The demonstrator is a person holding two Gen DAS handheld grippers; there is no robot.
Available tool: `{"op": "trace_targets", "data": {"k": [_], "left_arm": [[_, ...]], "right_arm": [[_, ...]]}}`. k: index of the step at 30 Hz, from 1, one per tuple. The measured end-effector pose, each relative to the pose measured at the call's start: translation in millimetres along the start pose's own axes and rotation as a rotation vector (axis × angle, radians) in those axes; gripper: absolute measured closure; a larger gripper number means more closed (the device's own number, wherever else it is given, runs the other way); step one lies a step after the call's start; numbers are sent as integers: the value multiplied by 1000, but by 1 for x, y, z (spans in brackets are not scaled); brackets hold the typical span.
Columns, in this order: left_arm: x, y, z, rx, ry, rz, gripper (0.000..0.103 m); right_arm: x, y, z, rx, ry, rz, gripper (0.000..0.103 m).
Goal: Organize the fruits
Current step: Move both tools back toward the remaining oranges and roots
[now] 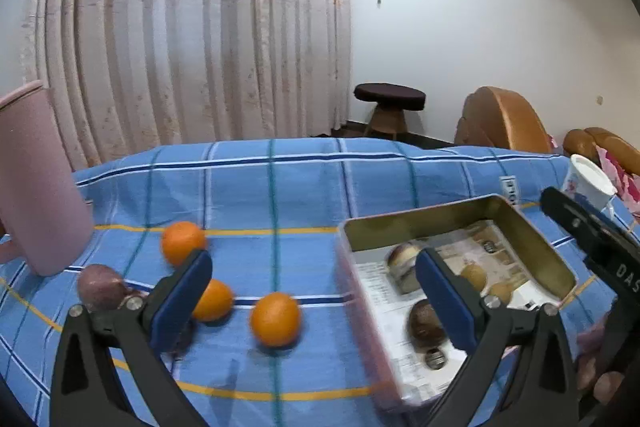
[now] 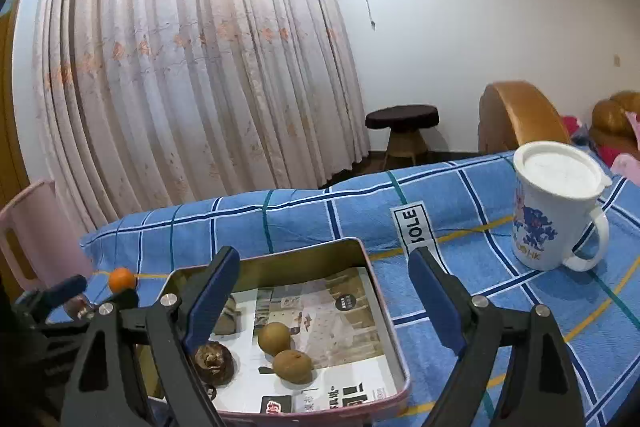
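Picking up the next orange [image 1: 275, 319] comes now, so the left gripper [image 1: 314, 301], fingers wide apart and holding nothing, should go down around its middle. The tin [image 1: 560, 267] sits beside it. The right gripper [image 2: 324, 301] waits wide apart too.

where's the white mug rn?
The white mug stands upright, lid on, on the blue plaid cloth at the right of the right wrist view, beyond and right of the metal tin, apart from it.

left wrist: low, near oranges [image 1: 275, 319] | right wrist: over tin [image 2: 372, 267] | shared: tin
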State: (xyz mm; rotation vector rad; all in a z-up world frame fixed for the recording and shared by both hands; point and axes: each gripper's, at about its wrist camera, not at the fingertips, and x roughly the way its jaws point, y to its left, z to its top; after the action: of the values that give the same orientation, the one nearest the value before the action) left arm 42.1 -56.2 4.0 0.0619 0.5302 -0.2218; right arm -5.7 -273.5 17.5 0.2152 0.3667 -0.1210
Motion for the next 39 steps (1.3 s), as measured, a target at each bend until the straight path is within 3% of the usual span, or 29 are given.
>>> {"op": "trace_targets", "data": {"k": [7, 15, 33, 39], "left_arm": [[0, 29, -7, -11, 0, 55, 0], [-1, 45, -16, 46, -8, 121, 0], [-10, 97, -20, 5, -3, 142, 0], [-10, 140, -16, -44, 3, 193, 0]], "right_arm": [[-11, 16, -6, -17, -47, -40, 16], [-23, 44, -18, -28, -65, -34, 16], [-25, 111, -35, -111, -31, -8, 16], [-20, 137, -41, -175, 2, 20, 16]]}}
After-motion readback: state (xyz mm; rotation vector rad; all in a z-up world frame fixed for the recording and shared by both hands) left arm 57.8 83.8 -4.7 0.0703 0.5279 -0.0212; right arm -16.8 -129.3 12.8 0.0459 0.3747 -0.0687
